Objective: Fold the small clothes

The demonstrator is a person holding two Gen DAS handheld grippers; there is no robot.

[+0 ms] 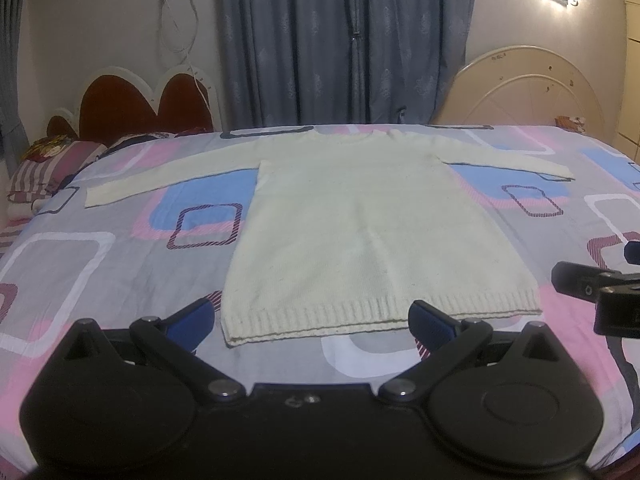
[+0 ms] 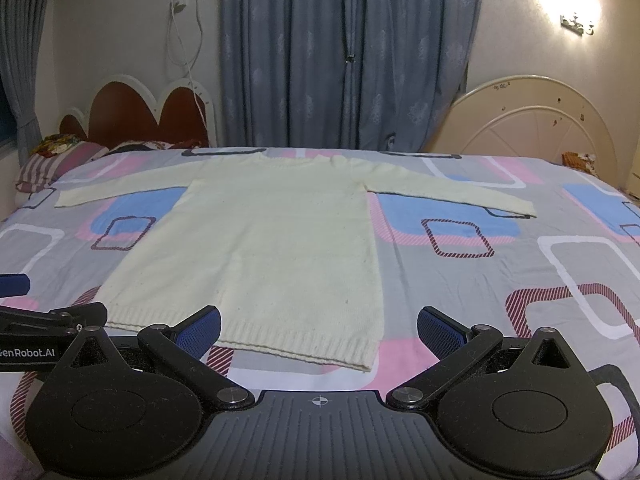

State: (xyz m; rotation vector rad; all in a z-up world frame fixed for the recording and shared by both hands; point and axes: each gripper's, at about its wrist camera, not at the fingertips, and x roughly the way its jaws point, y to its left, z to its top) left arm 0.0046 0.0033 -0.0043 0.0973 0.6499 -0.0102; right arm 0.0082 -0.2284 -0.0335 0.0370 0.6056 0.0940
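Note:
A cream knitted sweater (image 1: pixel 360 224) lies flat on the bed, both sleeves spread out sideways, ribbed hem towards me. It also shows in the right wrist view (image 2: pixel 272 236). My left gripper (image 1: pixel 312 316) is open and empty, its blue pads either side of the hem's left part, just in front of it. My right gripper (image 2: pixel 320 328) is open and empty, in front of the hem's right corner. The right gripper's body (image 1: pixel 600 288) shows at the right edge of the left wrist view.
The bedsheet (image 1: pixel 100 264) is grey with pink, blue and white squares. Pillows (image 1: pixel 44 168) lie at the far left by a red heart-shaped headboard (image 1: pixel 136 108). A cream footboard (image 1: pixel 532 92) stands far right. Blue curtains (image 1: pixel 340 40) hang behind.

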